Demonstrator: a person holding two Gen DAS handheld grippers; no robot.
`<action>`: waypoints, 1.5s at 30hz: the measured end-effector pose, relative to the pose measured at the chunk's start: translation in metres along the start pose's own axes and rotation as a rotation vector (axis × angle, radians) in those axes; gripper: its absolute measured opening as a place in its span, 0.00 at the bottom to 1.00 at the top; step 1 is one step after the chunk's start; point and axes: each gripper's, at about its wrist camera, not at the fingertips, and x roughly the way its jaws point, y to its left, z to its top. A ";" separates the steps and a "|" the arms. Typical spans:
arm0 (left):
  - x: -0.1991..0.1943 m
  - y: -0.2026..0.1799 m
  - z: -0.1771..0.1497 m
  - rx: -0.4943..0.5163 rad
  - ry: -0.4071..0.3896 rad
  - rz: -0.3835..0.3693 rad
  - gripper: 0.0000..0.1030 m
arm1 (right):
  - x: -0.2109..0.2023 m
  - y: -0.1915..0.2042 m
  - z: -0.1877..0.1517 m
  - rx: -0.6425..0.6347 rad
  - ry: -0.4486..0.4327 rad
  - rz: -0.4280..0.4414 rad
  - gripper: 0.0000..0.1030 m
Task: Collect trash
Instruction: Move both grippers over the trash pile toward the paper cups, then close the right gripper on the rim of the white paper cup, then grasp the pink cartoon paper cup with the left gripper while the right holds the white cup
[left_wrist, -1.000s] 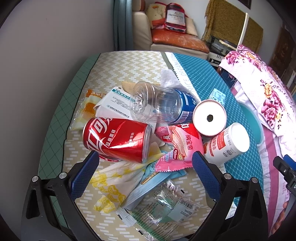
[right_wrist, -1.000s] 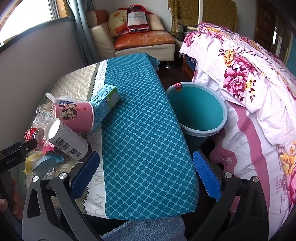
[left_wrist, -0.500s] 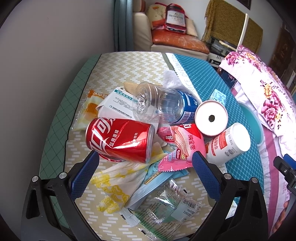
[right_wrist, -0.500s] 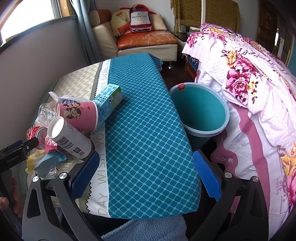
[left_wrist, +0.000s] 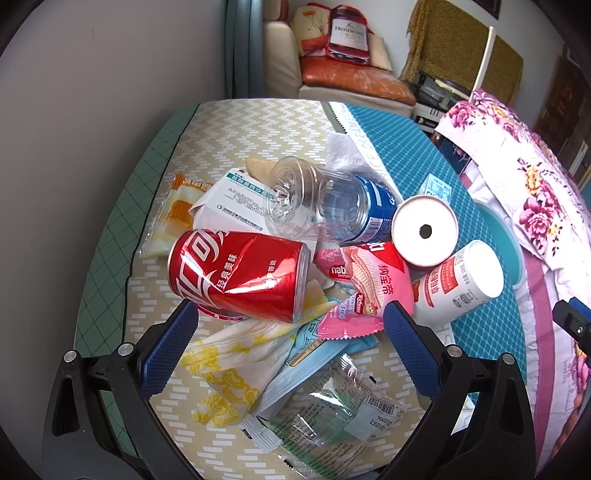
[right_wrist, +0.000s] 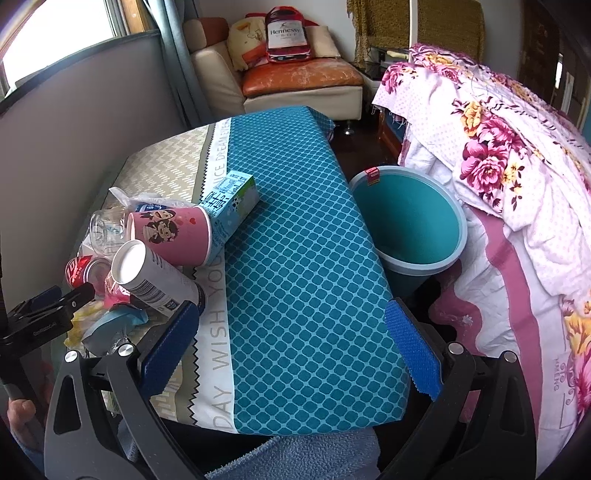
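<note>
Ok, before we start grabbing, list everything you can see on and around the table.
Cola can: one, red, lying at the near left of the pile.
Plastic bottle: one, clear with blue label, behind the can.
Paper cup: one, pink, on its side.
Yogurt bottle: one, white, right of the pile.
Milk carton: one, light blue, on the teal cloth.
Wrappers: several, pink, yellow, clear.
Bin: one, teal, on the floor between table and bed.
Left gripper: open over the pile.
Right gripper: open.

place: home living room | cues: sofa (right_wrist: 295, 79), floral bedding (right_wrist: 517, 155), clothed table (right_wrist: 303, 240), bin (right_wrist: 410, 218)
</note>
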 end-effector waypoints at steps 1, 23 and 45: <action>0.000 0.001 0.000 0.000 0.000 -0.002 0.97 | 0.000 0.002 0.000 -0.004 0.000 0.001 0.94; 0.016 0.074 0.000 -0.105 0.034 -0.003 0.97 | 0.032 0.111 0.021 -0.241 0.057 0.161 0.76; 0.014 0.004 0.039 0.159 0.039 -0.084 0.97 | 0.033 0.036 0.032 -0.049 0.094 0.255 0.43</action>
